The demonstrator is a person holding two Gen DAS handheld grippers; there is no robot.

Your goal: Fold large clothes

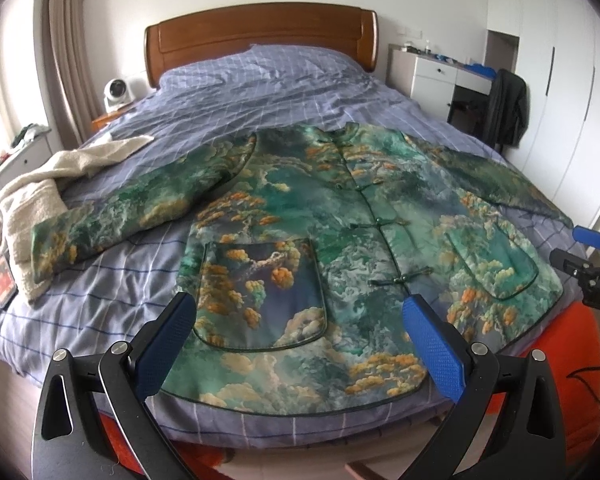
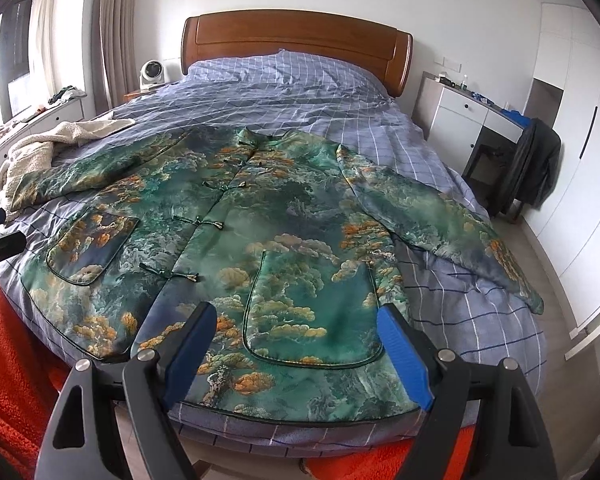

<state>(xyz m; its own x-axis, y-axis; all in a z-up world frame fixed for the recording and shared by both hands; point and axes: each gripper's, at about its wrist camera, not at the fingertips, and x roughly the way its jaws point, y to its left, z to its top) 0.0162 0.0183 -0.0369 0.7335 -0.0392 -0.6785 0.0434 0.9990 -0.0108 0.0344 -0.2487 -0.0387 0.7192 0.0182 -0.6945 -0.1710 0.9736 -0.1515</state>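
Note:
A large green jacket (image 1: 332, 216) printed with orange trees and clouds lies flat and face up on the bed, buttoned, sleeves spread out to both sides. It also shows in the right wrist view (image 2: 260, 240). My left gripper (image 1: 300, 320) is open and empty, hovering above the hem over the left pocket (image 1: 260, 292). My right gripper (image 2: 296, 332) is open and empty, above the hem over the right pocket (image 2: 312, 308). The right gripper's blue tip shows at the right edge of the left wrist view (image 1: 592, 238).
The bed (image 1: 260, 92) has a blue checked cover and a wooden headboard (image 1: 260, 36). A cream fleece garment (image 1: 40, 196) lies at the bed's left side. A white desk with a chair and a dark coat (image 2: 532, 168) stands on the right. An orange blanket (image 2: 12, 360) hangs below the bed's foot.

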